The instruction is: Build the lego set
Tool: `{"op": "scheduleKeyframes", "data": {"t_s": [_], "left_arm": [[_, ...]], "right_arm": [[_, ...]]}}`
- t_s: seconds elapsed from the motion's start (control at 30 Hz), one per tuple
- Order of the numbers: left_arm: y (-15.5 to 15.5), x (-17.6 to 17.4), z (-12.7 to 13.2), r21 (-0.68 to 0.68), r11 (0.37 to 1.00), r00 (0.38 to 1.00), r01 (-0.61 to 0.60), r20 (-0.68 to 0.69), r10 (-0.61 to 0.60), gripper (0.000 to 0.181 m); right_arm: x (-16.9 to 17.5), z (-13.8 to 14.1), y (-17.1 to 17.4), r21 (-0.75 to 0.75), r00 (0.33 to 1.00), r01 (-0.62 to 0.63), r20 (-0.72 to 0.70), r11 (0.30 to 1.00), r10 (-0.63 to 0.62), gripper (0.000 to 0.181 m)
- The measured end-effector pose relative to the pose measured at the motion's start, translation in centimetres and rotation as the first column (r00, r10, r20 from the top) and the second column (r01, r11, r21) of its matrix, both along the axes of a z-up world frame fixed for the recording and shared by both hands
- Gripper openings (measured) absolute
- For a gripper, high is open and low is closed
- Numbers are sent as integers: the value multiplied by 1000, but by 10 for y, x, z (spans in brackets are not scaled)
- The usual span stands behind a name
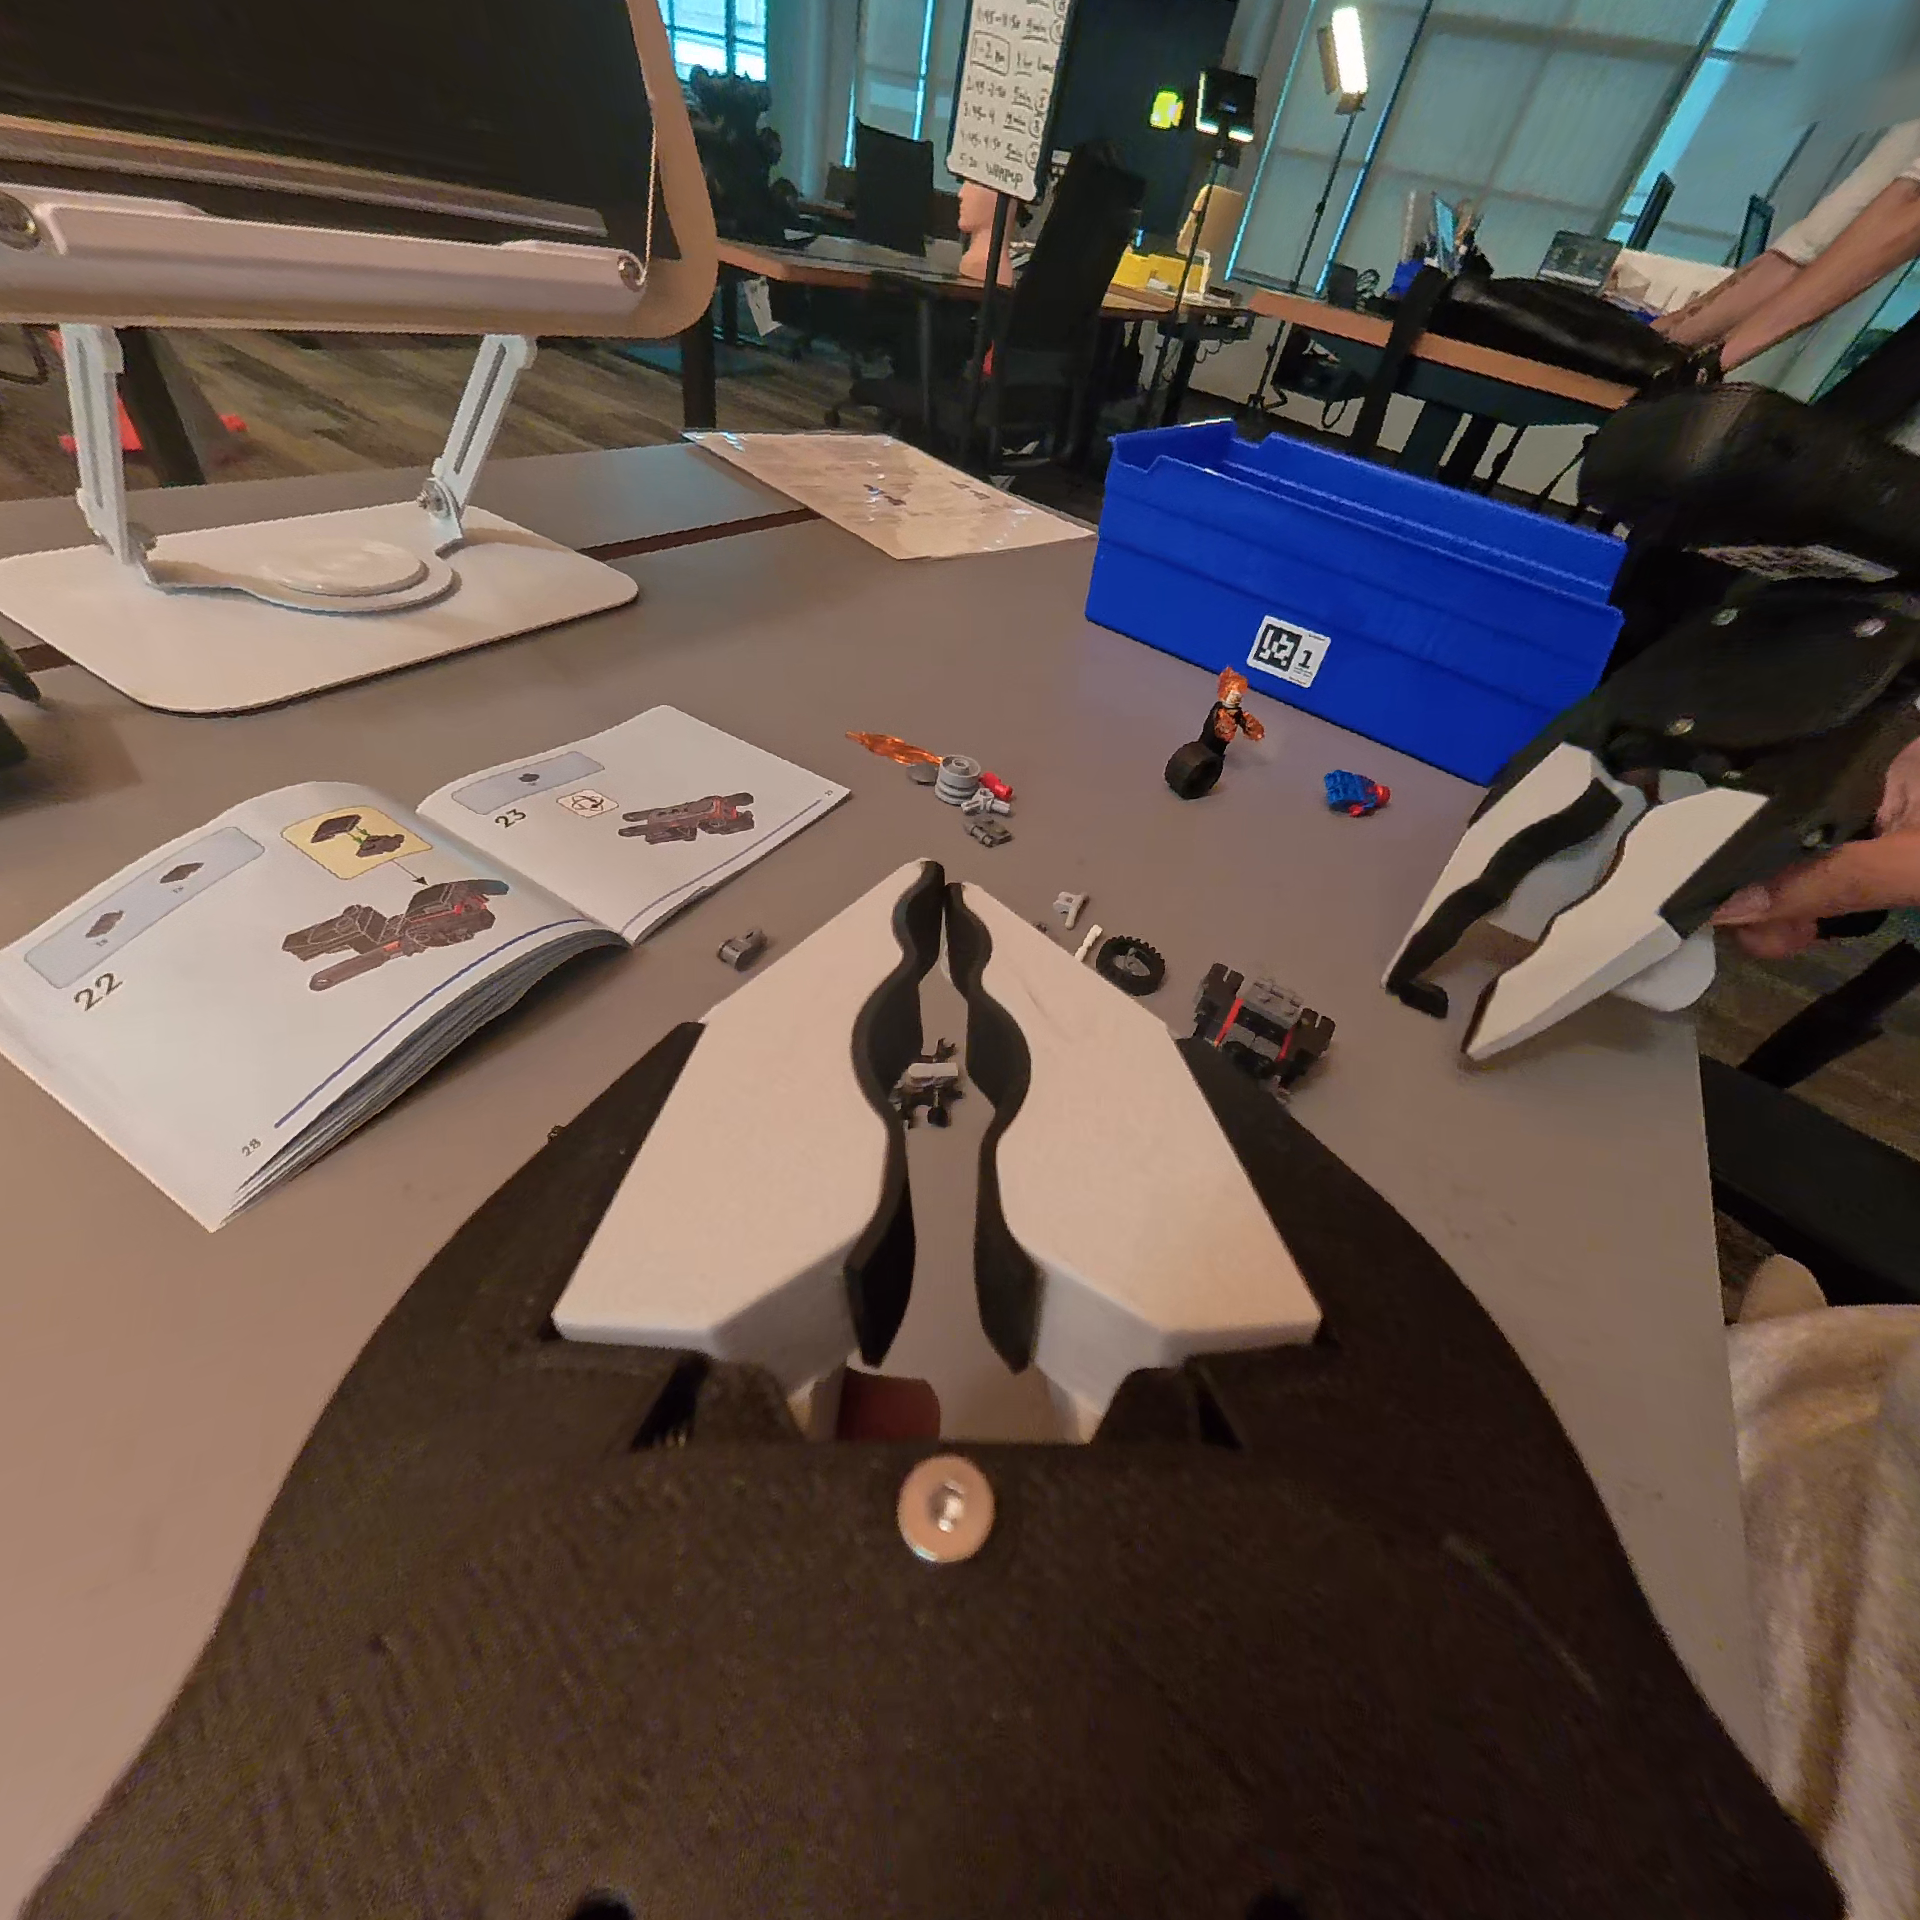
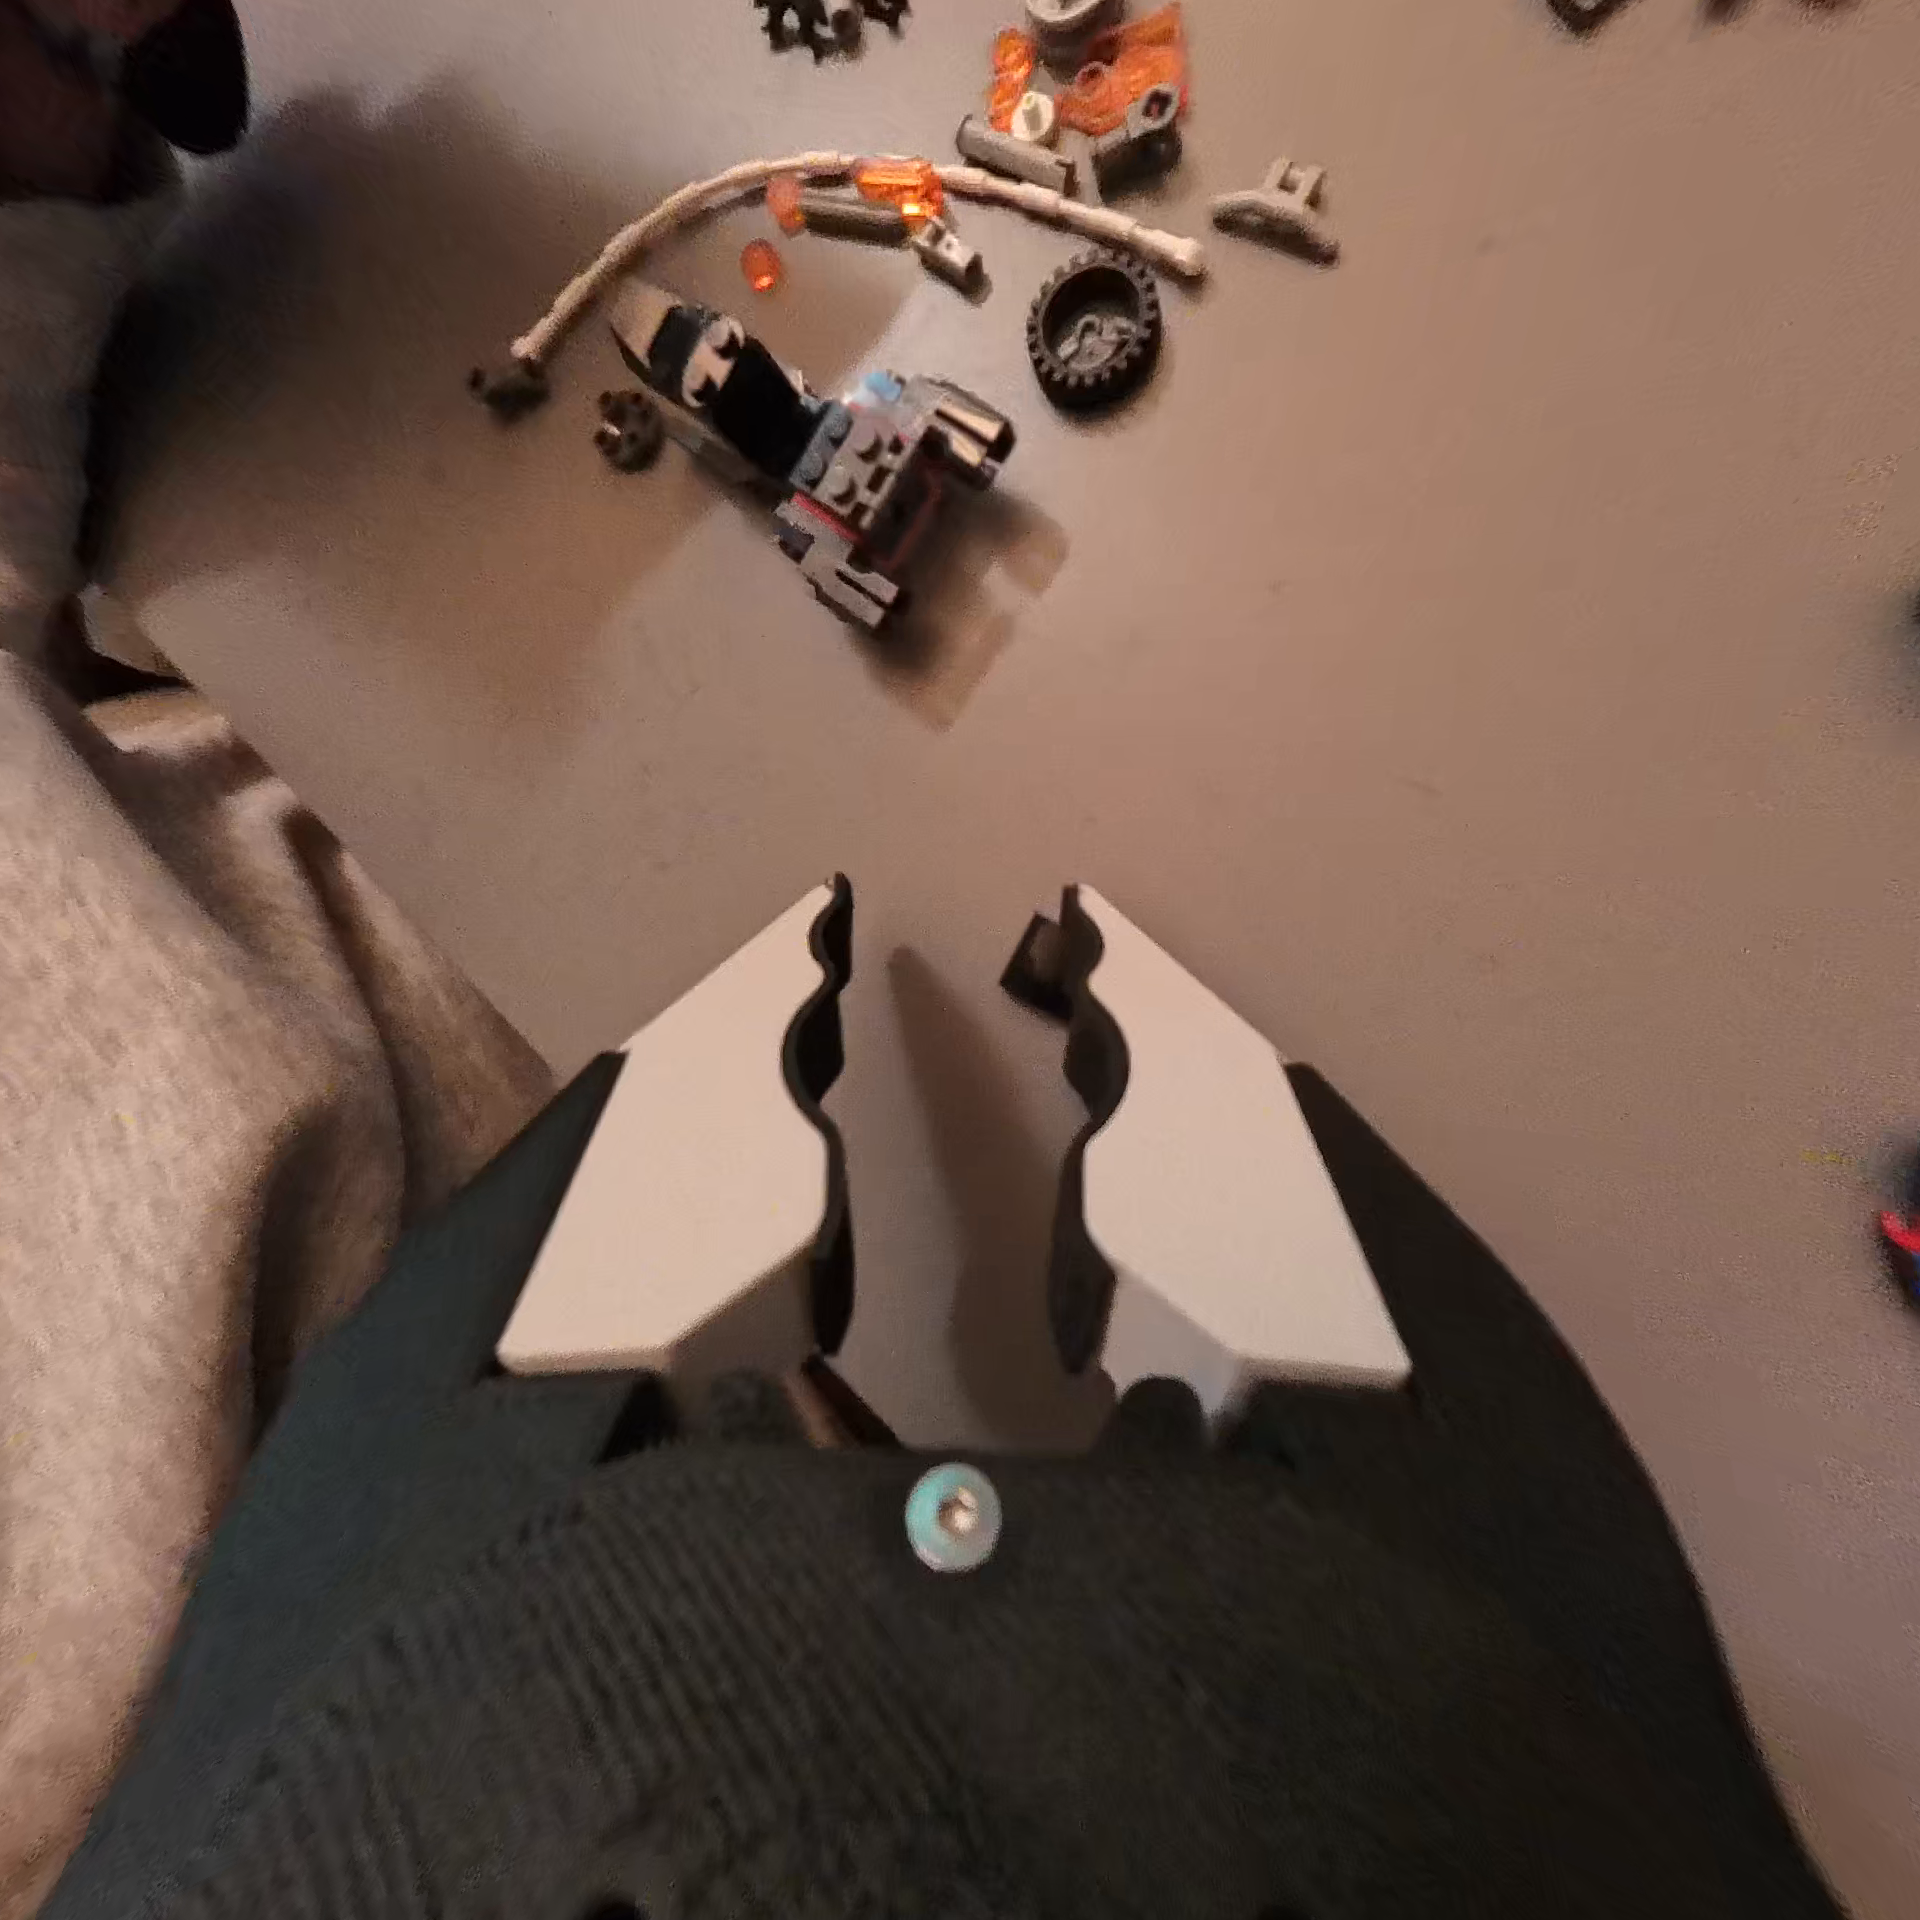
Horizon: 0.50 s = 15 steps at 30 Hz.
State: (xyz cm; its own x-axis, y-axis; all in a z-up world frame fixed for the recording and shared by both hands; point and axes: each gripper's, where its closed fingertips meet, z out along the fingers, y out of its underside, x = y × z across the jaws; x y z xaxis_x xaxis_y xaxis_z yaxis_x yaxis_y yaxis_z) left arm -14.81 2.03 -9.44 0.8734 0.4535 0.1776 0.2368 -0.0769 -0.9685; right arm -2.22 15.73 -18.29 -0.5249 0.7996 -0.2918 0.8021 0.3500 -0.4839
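Right wrist view: half-built black-grey lego model (image 2: 821,457)

1. The left gripper (image 1: 943,904), white fingers with black wavy pads, has its tips nearly together above the grey table (image 1: 727,644).
2. An open paper instruction booklet (image 1: 364,935) lies to its left.
3. A blue plastic bin (image 1: 1351,582) stands far right.
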Motion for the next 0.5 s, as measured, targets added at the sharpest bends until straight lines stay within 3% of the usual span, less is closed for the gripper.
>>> {"op": "scheduleKeyframes", "data": {"t_s": [0.13,0.23,0.37,0.43,0.5], "left_arm": [[0,0,0,0,1000,1000,-1,0,1,0],[0,0,0,2,1000,1000,2,2,-2,0],[2,2,0,2,1000,1000,9,-1,-9,0],[4,2,0,-7,1000,1000,11,-4,-11,0],[4,1,-2,-21,1000,1000,7,-11,-7,0]], "right_arm": [[-1,5,7,139,989,-90,-101,986,105,36],[5,15,10,259,938,-257,-167,931,305,35],[10,22,18,471,712,-530,-204,705,671,25],[2,23,22,558,605,-586,-181,587,776,22],[1,19,21,559,565,-651,-96,514,820,19]]}}
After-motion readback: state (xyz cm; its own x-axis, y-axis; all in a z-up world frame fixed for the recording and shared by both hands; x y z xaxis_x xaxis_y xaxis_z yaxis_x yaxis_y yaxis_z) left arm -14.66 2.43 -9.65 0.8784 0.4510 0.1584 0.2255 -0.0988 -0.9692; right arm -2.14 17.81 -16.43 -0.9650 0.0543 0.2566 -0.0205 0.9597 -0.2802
